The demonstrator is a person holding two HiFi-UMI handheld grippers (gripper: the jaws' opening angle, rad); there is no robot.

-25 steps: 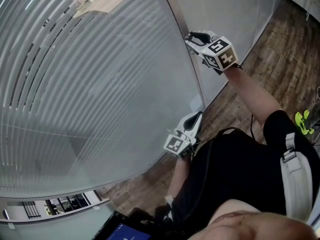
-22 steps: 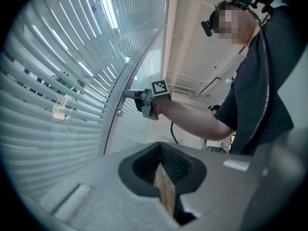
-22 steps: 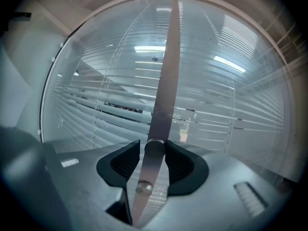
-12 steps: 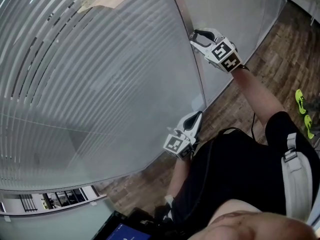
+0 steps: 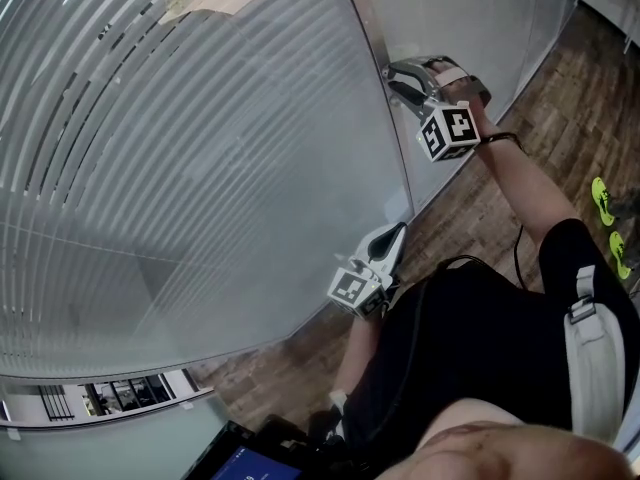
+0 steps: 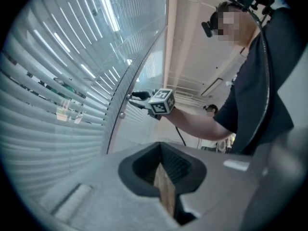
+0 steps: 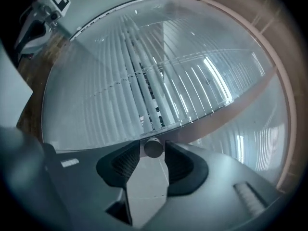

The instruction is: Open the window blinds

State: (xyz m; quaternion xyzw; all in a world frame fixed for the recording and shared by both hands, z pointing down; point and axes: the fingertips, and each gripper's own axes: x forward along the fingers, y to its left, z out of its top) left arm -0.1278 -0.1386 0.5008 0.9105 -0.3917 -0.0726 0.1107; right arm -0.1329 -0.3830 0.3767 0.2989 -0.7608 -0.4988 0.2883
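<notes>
Blinds fill the left of the head view: pale slats sealed behind glass, lying nearly flat against each other over most of the pane, with slits of outside showing only at the upper left. So we judge the task as not done yet.

Moving right, the left gripper hangs low beside the person's body, pointing level toward the bottom of the pane and touching nothing. Its fingers are pressed together with nothing between them (only a sliver of wooden floor shows behind the pads). We think it is parked there because one small control needs only one tool.

Further right and higher, the right gripper is raised to the metal post at the edge of the pane. In its own view a small round knob stands between the two pads. This knob probably tilts the slats, which would explain the high reach. The jaws have just been opening. The pads sit close on both sides of the knob, and as far as we can tell in this dim view they are not squeezing it. To turn it, the pads would first need to close on it.
</notes>
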